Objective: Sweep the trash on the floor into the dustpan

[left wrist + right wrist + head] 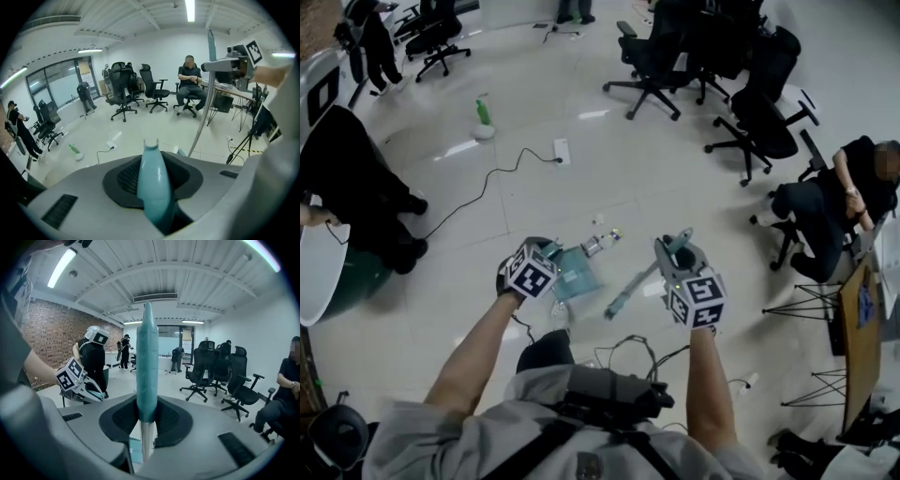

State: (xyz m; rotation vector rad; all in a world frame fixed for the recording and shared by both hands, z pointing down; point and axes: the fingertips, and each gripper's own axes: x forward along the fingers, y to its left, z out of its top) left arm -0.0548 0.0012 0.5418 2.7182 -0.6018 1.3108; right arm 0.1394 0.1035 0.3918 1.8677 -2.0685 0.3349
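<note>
The left gripper (547, 255) is clamping its jaws narrowly on the dustpan (577, 274) handle, the pan reaching toward 4 o'clock. The right gripper (677, 255) is pinching the broom (630, 291), its pole slanting toward 8 o'clock. What looks like a bottle (602, 244) is lying at the pan's 1 o'clock, nearer the left gripper. Both forearms are stretching forward and tilting down.

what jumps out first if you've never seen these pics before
Centre of the head view, the left hand-held gripper is shut on a teal dustpan handle and the right hand-held gripper on a teal broom handle, both over the pale floor. Black office chairs crowd the upper right; a green bottle sits upper left.
</note>
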